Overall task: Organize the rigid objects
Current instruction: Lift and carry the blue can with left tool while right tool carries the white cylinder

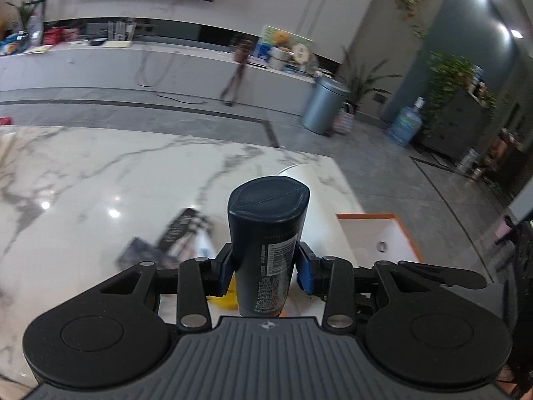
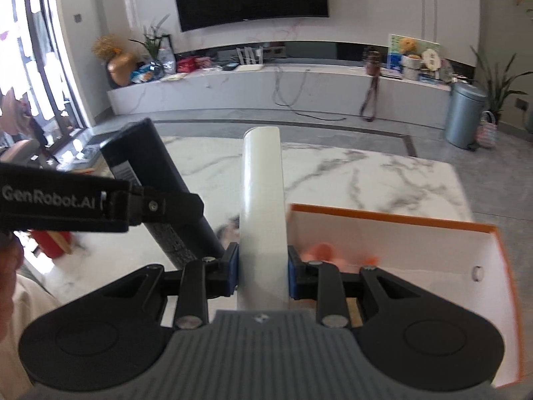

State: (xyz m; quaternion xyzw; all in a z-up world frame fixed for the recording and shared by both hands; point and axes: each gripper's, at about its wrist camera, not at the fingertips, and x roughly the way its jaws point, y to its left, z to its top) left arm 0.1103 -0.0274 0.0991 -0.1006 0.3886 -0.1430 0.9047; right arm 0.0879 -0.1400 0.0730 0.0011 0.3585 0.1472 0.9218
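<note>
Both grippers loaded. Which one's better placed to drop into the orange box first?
Right, probably. The right gripper, shut on the white tube, sits directly beside the orange box, whose open interior is next to its fingers. The left gripper, holding the dark bottle, has the box further off to its right.

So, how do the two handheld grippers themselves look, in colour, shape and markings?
Both look alike. The left gripper and the right gripper each have a grey ribbed body with a small emblem, two round black side discs, black linkage arms joined by silver rivets, and blue finger pads. In the right wrist view, a black strap printed "GenRobot.AI" in white appears at the left. No cables are visible.
</note>
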